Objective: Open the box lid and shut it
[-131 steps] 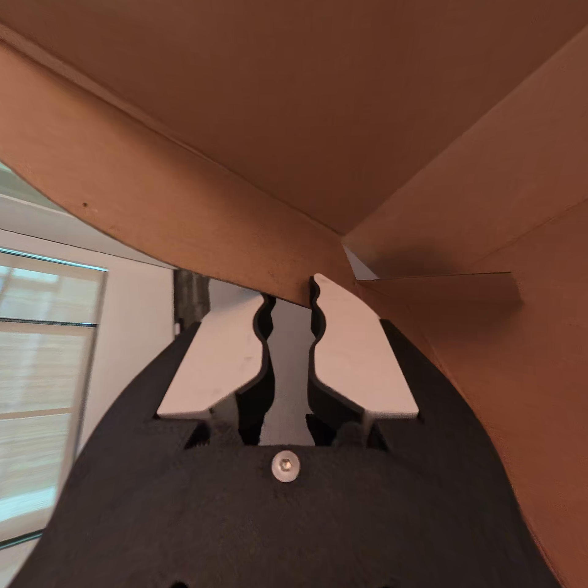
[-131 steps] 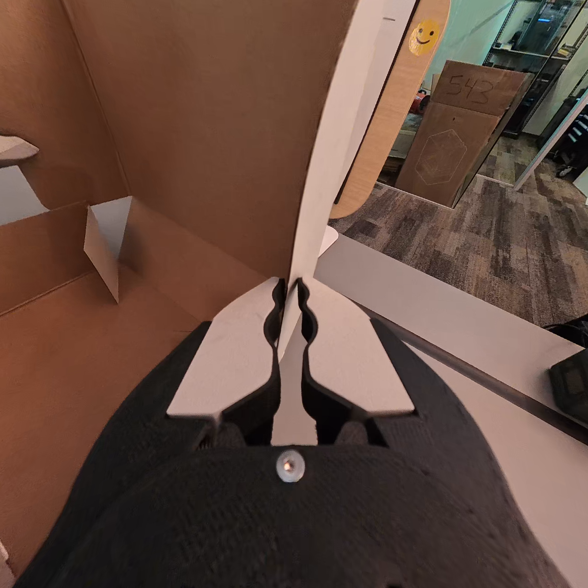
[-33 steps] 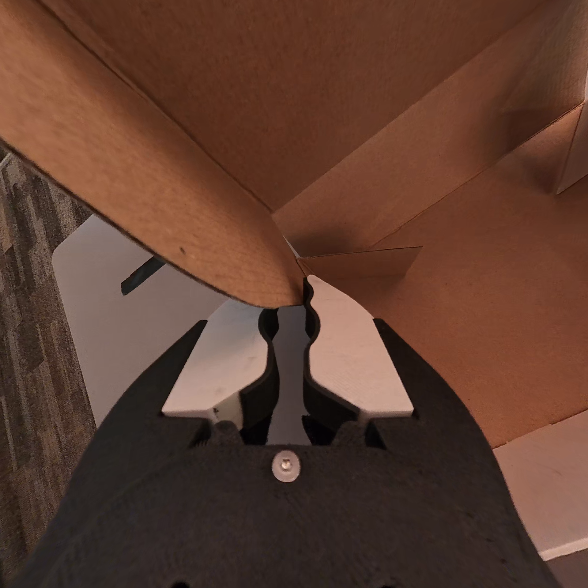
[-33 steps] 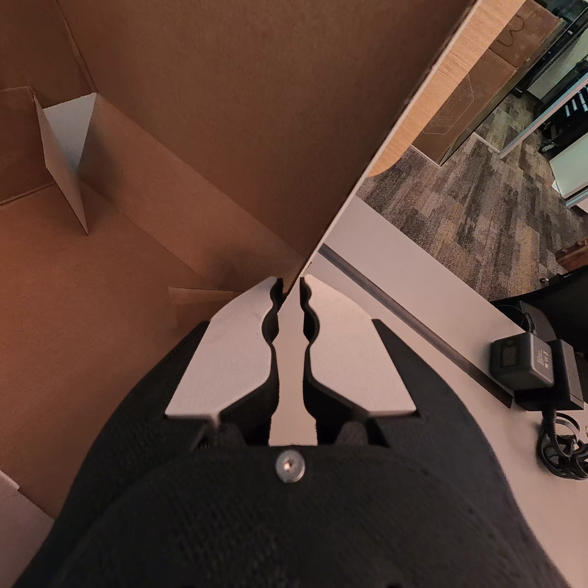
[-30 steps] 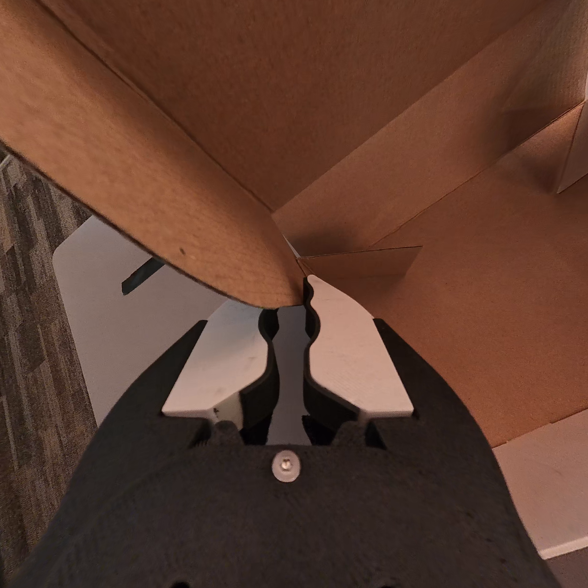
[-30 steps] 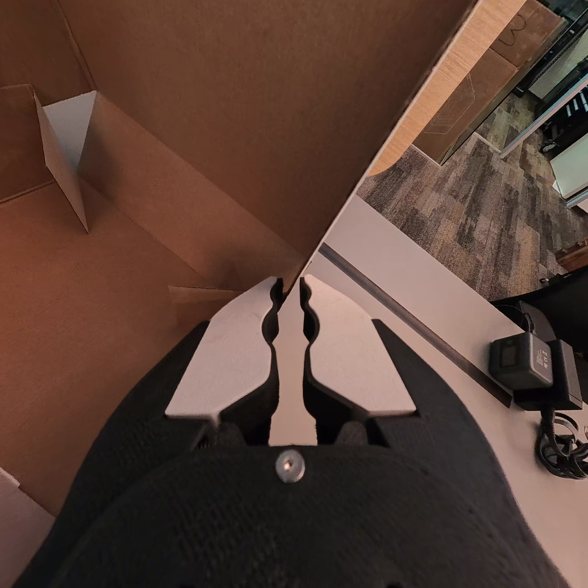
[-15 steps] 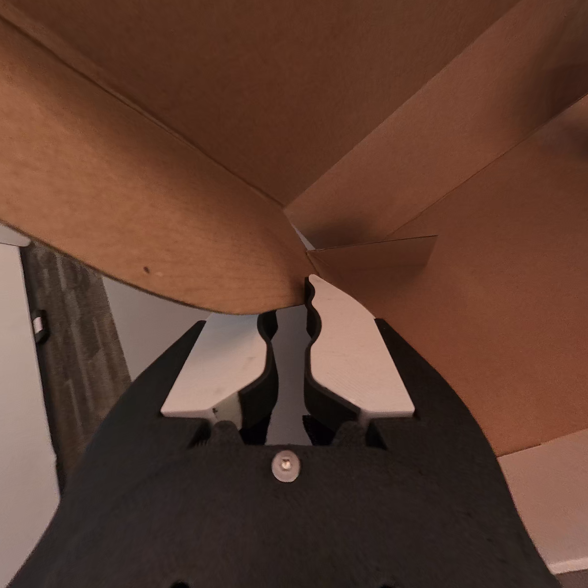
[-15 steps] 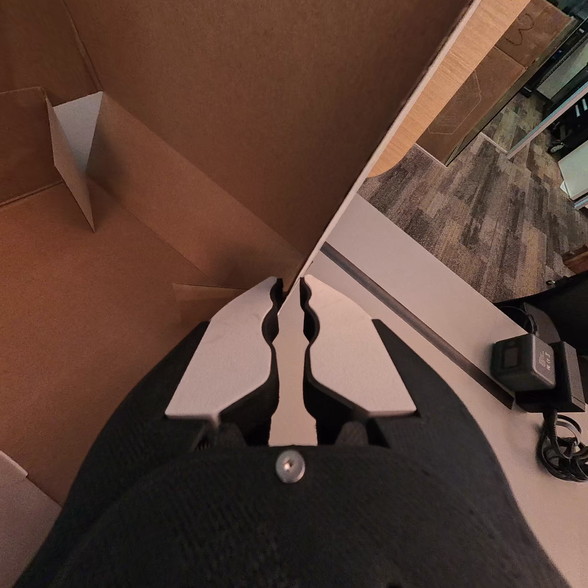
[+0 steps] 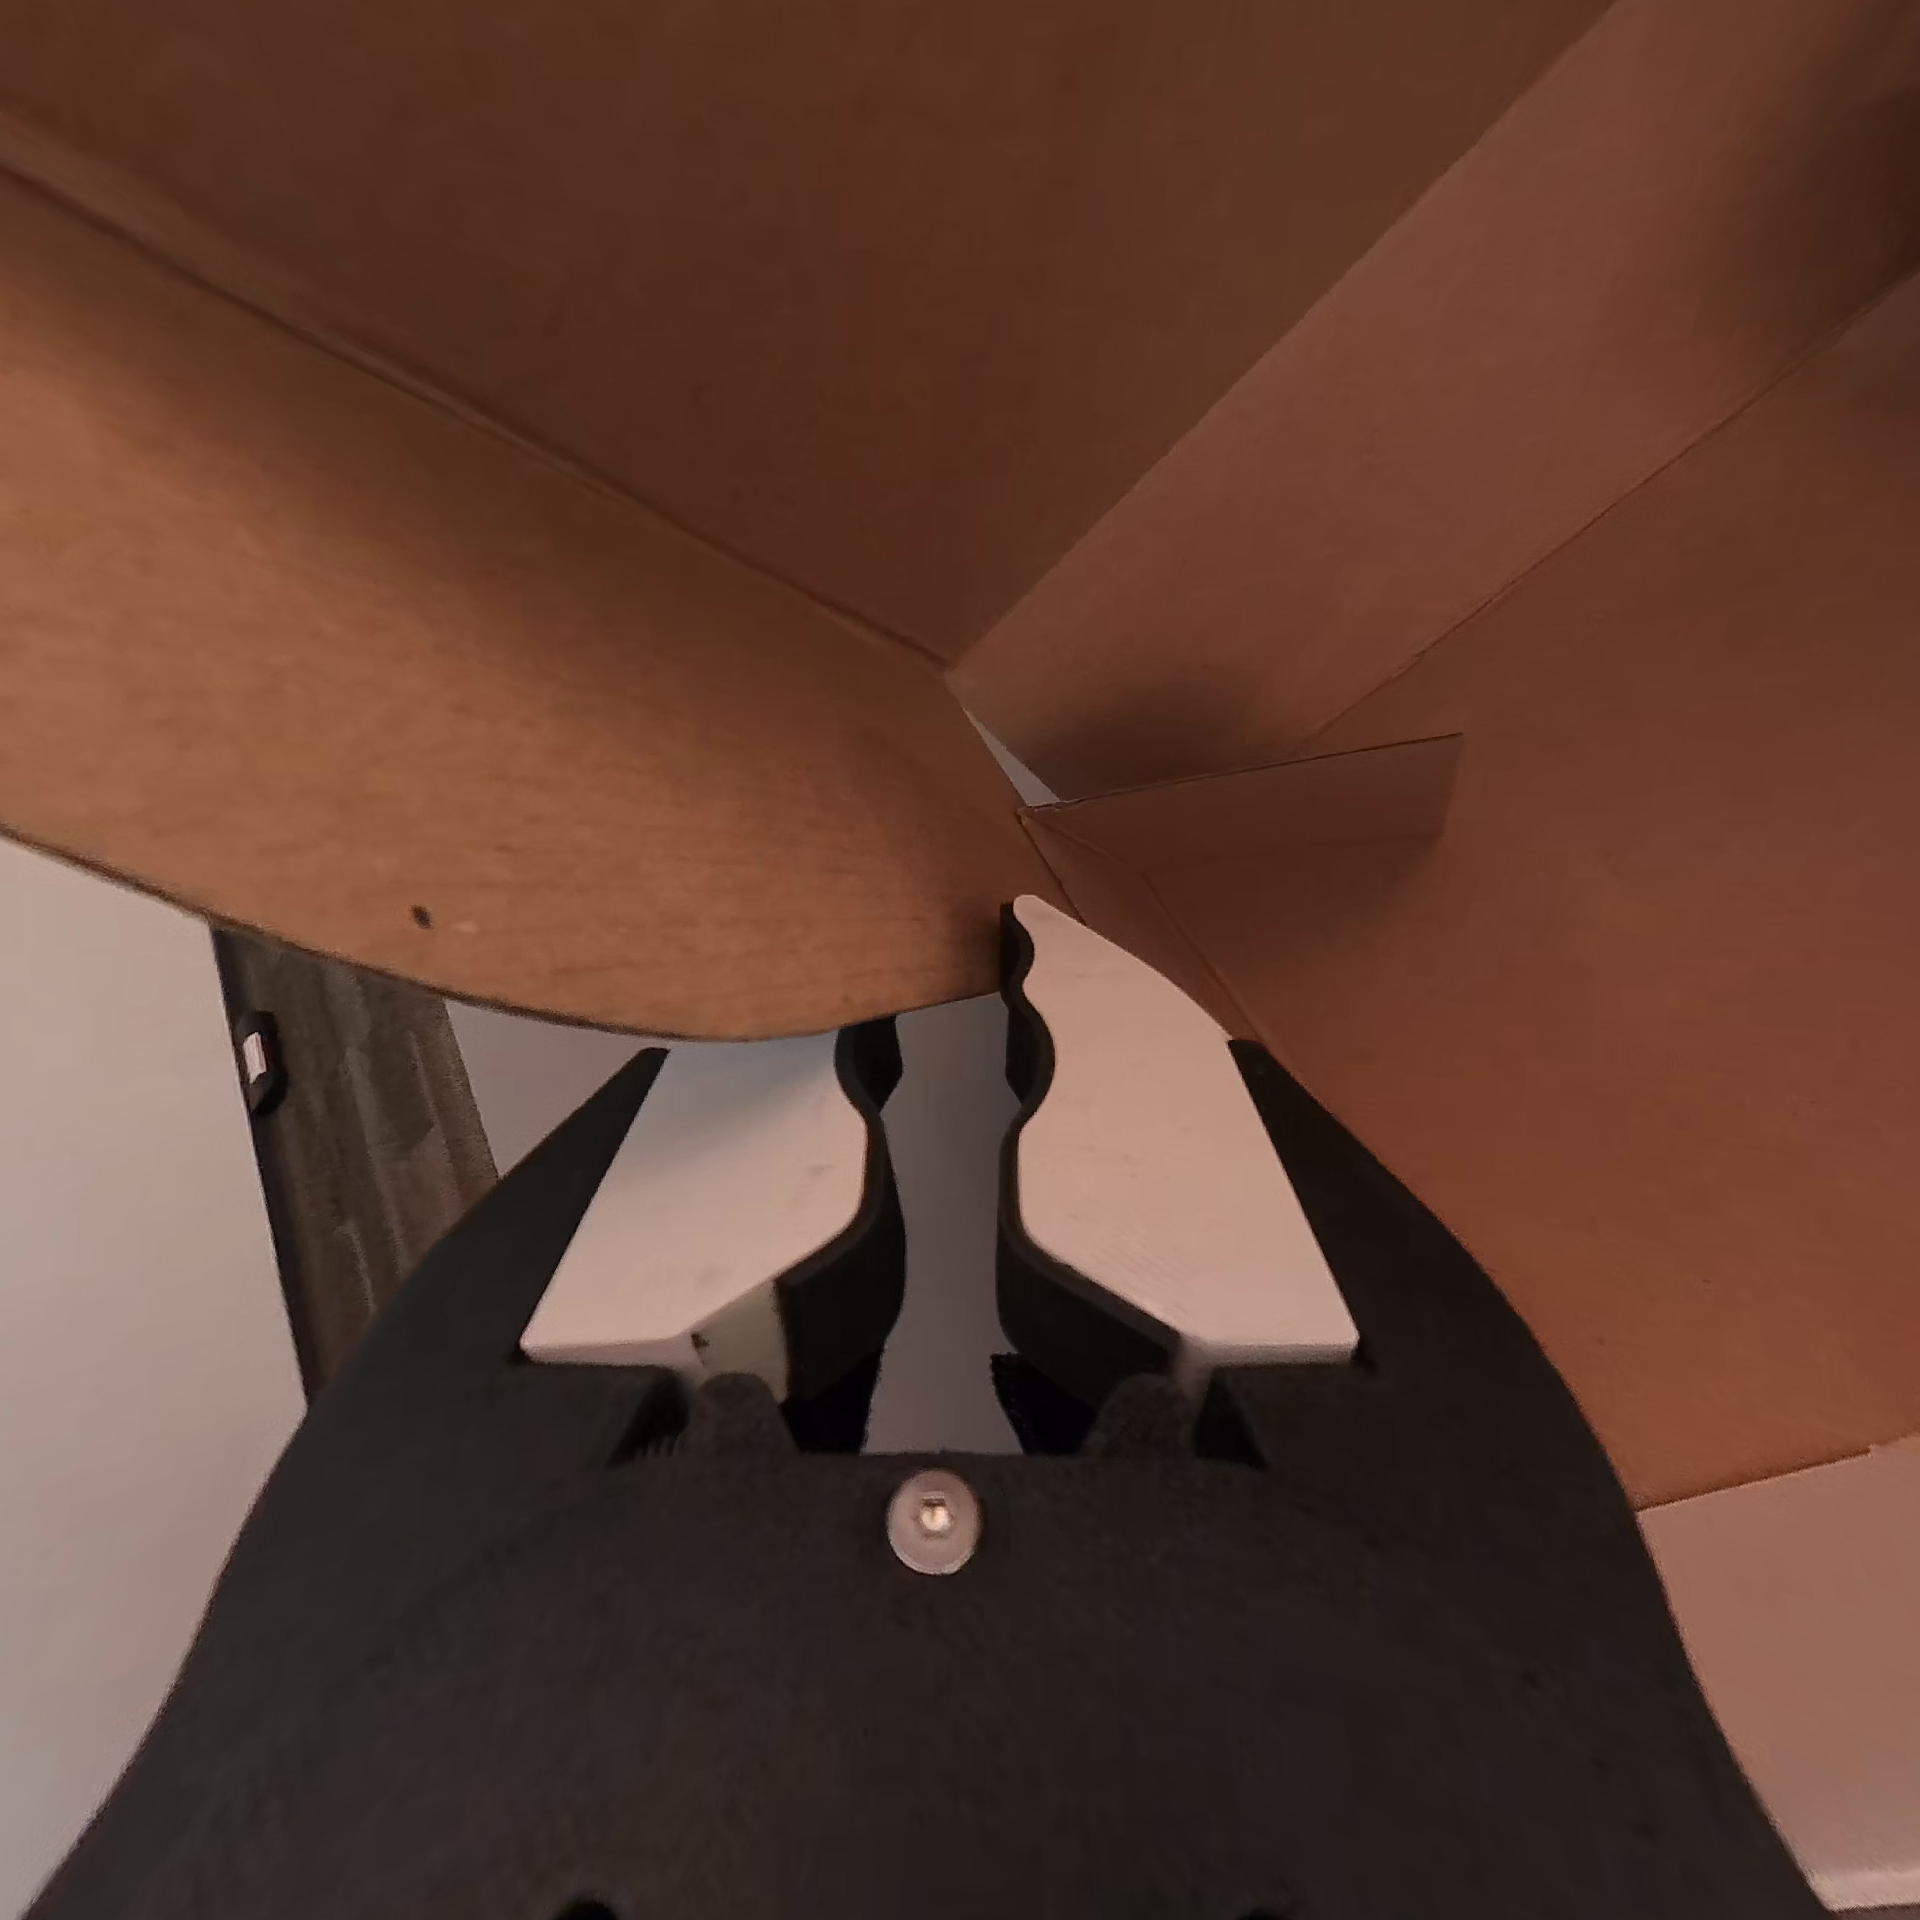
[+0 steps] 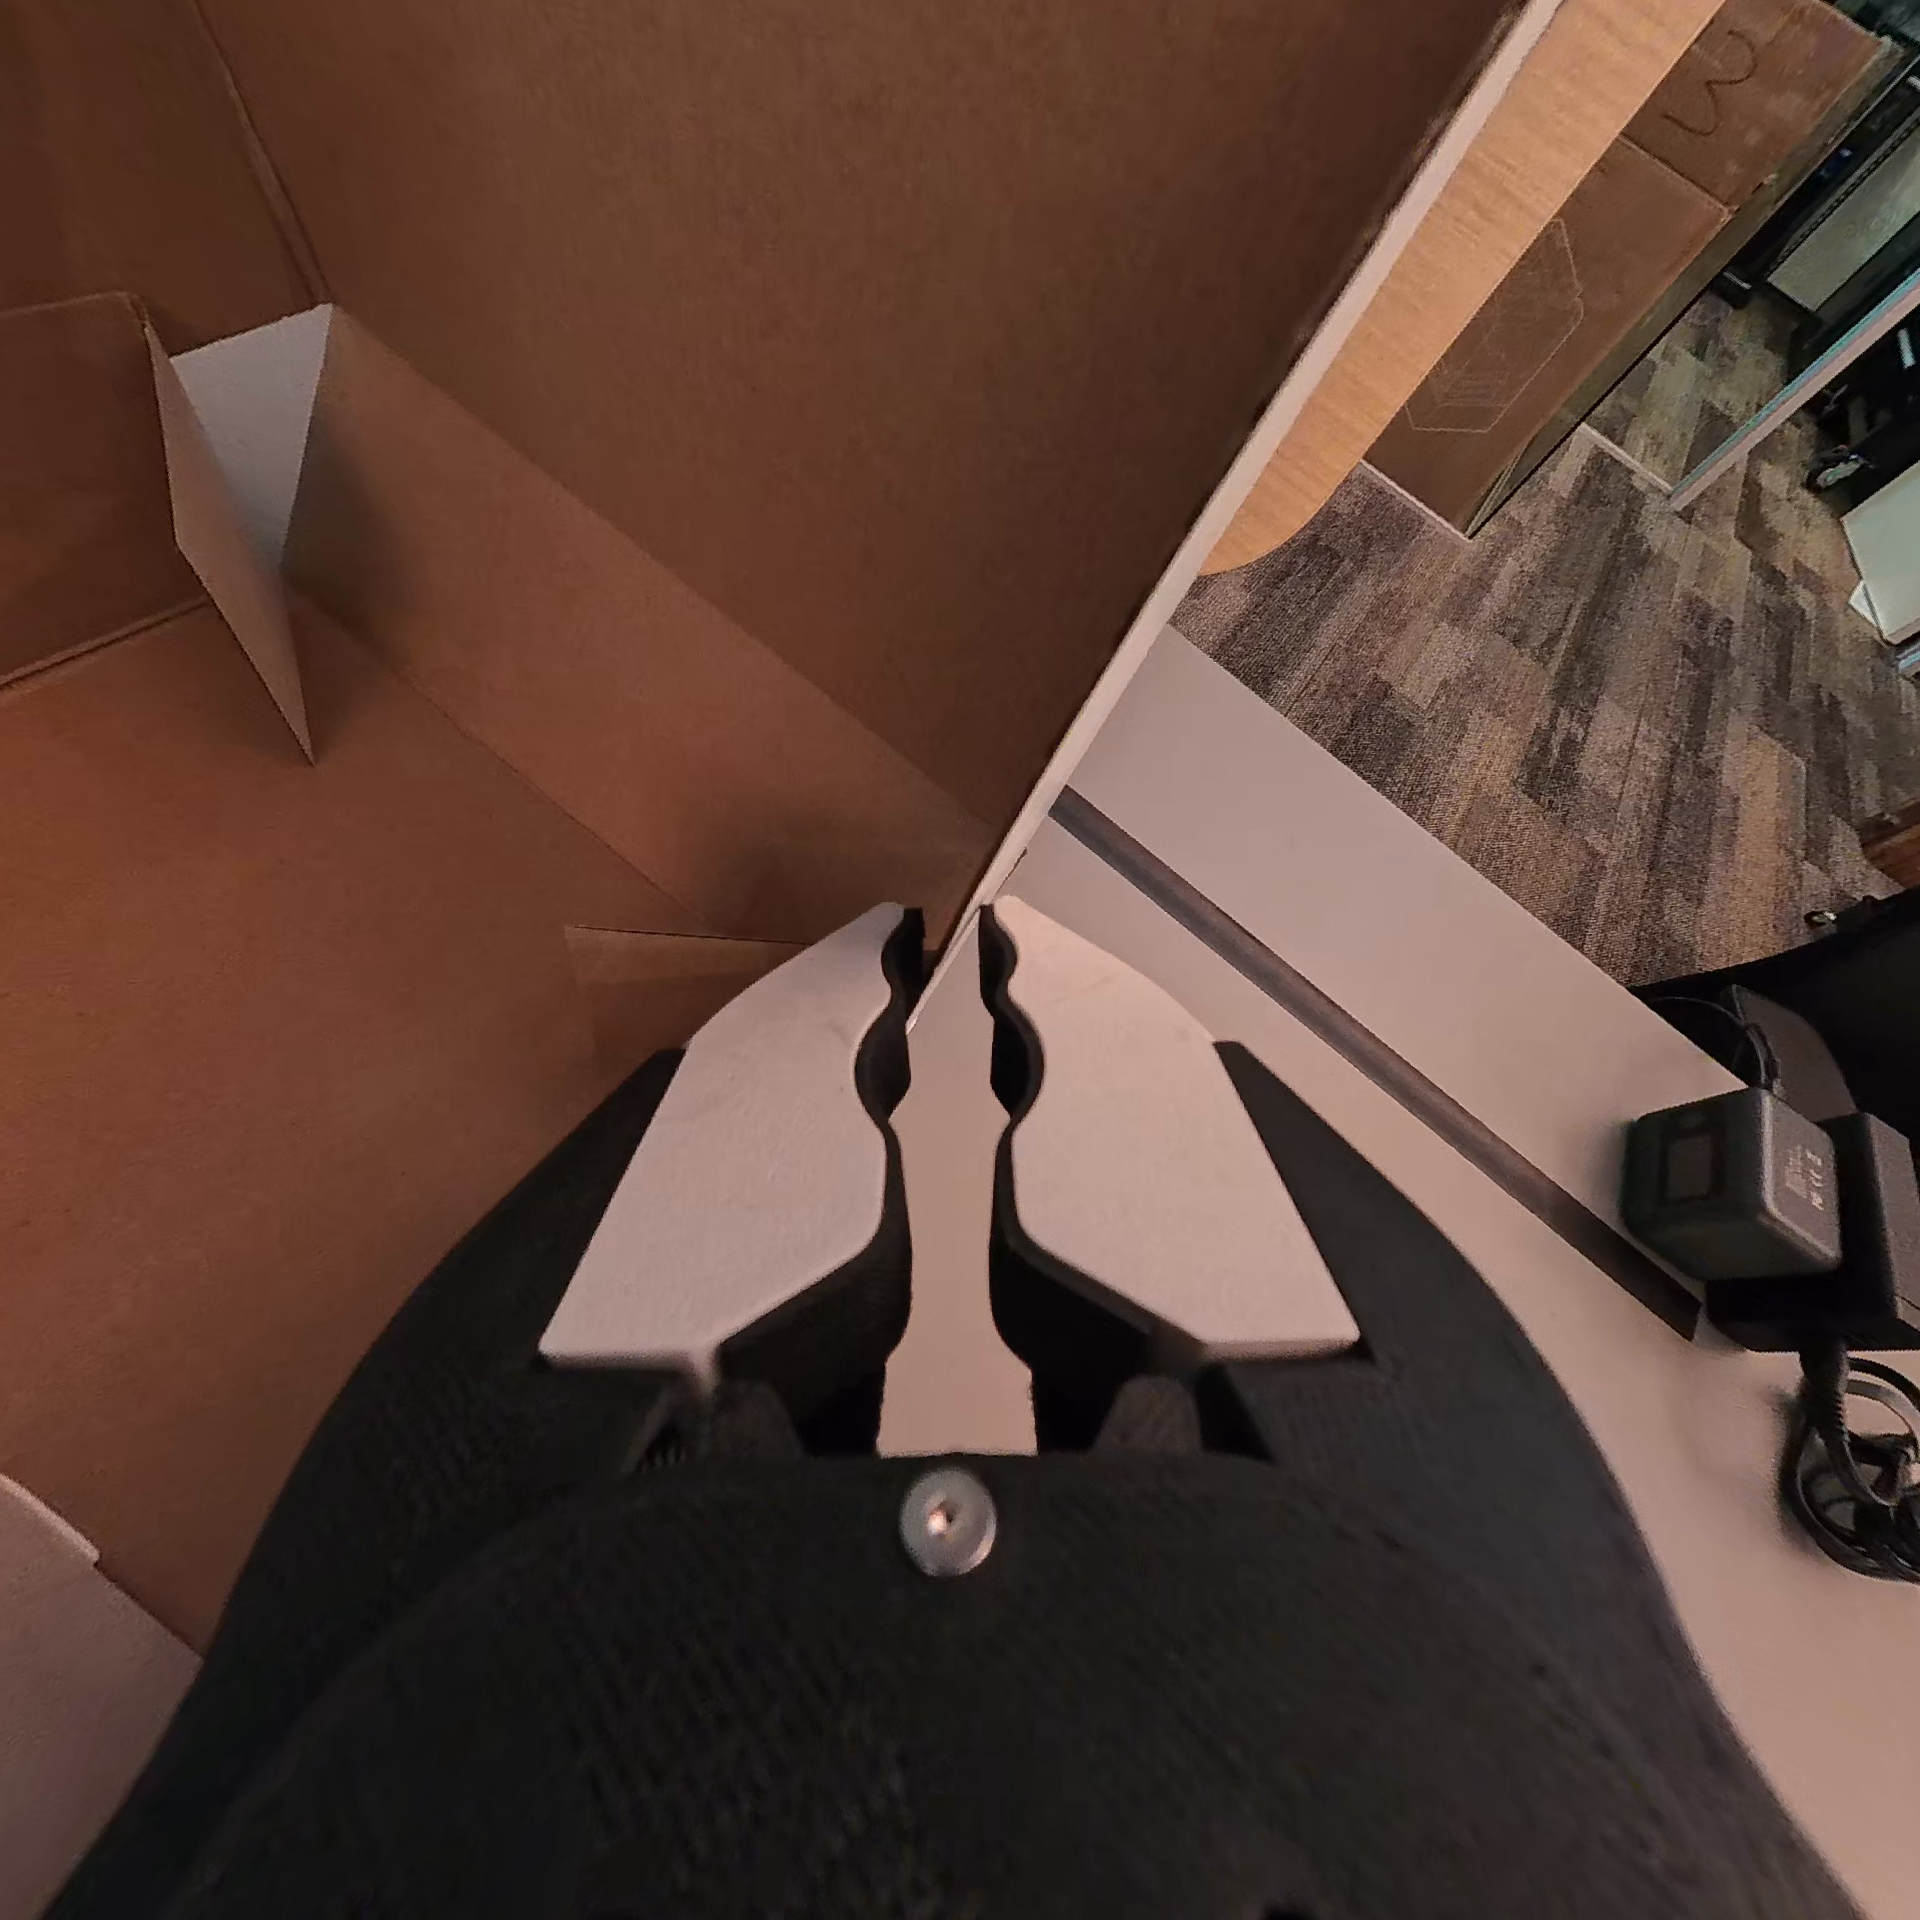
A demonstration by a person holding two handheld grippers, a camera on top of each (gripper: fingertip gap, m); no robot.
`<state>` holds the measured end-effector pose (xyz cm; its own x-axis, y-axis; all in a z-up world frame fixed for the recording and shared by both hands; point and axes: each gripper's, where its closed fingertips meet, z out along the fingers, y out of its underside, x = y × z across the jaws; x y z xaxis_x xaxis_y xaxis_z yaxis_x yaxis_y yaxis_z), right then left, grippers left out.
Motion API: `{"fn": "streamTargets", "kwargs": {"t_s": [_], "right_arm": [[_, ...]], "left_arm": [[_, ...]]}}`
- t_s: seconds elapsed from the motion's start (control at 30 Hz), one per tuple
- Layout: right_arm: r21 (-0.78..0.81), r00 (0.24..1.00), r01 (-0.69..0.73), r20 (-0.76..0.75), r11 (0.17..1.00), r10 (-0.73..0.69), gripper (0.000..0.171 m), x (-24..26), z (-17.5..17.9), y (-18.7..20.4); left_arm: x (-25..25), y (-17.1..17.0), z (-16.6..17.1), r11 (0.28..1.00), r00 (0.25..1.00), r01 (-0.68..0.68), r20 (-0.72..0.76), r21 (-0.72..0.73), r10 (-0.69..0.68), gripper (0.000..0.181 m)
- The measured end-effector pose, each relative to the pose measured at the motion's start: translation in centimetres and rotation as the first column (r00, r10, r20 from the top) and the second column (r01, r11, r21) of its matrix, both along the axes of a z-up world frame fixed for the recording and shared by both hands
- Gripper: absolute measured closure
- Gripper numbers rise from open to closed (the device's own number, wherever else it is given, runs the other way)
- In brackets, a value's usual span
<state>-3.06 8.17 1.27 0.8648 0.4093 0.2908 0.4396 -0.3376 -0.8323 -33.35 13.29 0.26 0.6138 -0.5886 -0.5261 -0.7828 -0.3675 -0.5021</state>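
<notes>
A brown cardboard box lies open on a white table. In the left wrist view its lid panel [image 9: 831, 312] leans over the box floor [image 9: 1662, 1039]. My left gripper [image 9: 951, 992] is shut on the lid's rounded side flap [image 9: 468, 779], which hides the left fingertip. In the right wrist view the lid [image 10: 779, 364] rises above the box floor [image 10: 312, 1039]. My right gripper [image 10: 951, 935] is shut on the lid's other side flap [image 10: 1195, 582], seen edge-on between the fingers. A folded corner tab [image 10: 249, 540] stands inside the box.
The white table [image 10: 1299, 831] runs right of the box, with a black camera block [image 10: 1745, 1195] and a coiled cable [image 10: 1849, 1475] on it. Patterned carpet [image 10: 1558, 675] and more cardboard boxes [image 10: 1558, 260] lie beyond. Carpet also shows in the left wrist view [image 9: 353, 1091].
In the left wrist view the held flap has swung flatter and the background has shifted from carpet to white table. The right view has shifted only slightly. Both grips are unchanged.
</notes>
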Motion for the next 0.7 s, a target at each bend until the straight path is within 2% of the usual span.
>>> {"fn": "streamTargets", "kwargs": {"t_s": [0.7], "right_arm": [[-0.002,1.0,0.003,0.006,1.0,-0.003,0.16,-0.05,-0.16,-0.06]], "left_arm": [[-0.04,-0.07,-0.08,1.0,1.0,0.006,-0.029,0.009,-0.006,0.165]]}}
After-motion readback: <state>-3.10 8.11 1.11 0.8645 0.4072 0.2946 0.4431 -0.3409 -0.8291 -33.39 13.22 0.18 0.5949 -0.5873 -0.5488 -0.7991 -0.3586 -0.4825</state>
